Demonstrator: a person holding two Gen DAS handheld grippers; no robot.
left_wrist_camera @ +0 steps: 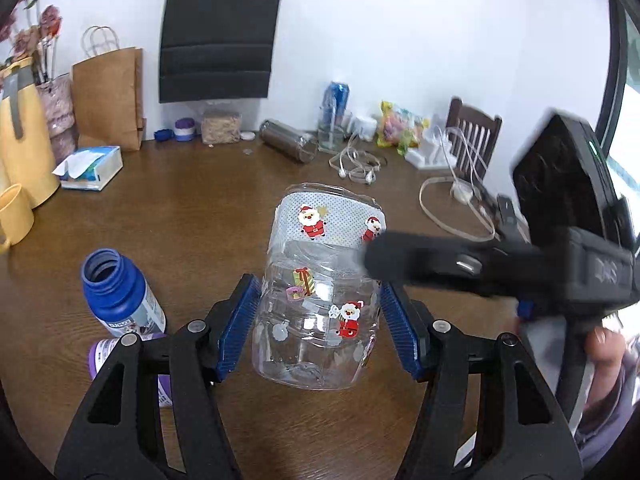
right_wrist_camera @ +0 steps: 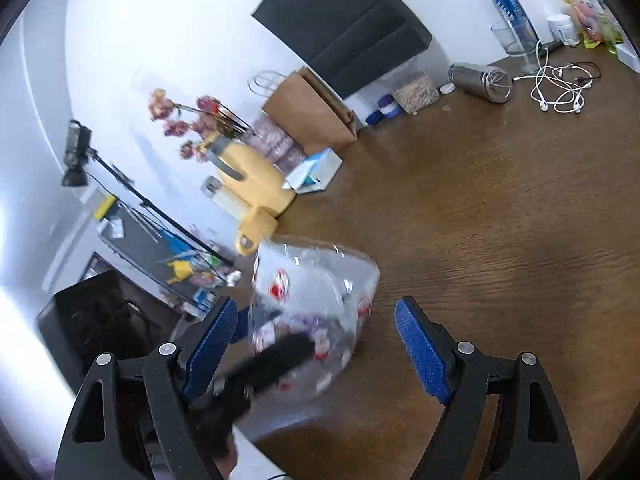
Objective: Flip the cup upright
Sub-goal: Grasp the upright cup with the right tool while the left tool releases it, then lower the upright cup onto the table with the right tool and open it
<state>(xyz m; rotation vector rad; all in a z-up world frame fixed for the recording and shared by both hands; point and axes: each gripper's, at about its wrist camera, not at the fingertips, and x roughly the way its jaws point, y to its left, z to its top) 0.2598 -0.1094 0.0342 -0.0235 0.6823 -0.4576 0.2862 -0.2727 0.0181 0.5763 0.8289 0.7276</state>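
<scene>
A clear plastic cup (left_wrist_camera: pixel 320 300) with Santa stickers and a white dotted band stands between the blue pads of my left gripper (left_wrist_camera: pixel 318 324), which is shut on its sides, its open rim to the top. The cup also shows blurred in the right wrist view (right_wrist_camera: pixel 312 300). My right gripper (right_wrist_camera: pixel 316 344) is open and empty, its fingers to either side of the cup and apart from it. Its black body (left_wrist_camera: pixel 560 240) shows in the left wrist view, a finger reaching against the cup's right side.
A brown wooden table (left_wrist_camera: pixel 192 208) holds a blue open bottle (left_wrist_camera: pixel 120 296) and a purple bottle (left_wrist_camera: pixel 132 360) at left, yellow mug (left_wrist_camera: pixel 12 216) and jug, tissue box (left_wrist_camera: pixel 92 168), paper bag, lying steel jar (left_wrist_camera: pixel 288 140), earphones (left_wrist_camera: pixel 356 168), cables at right.
</scene>
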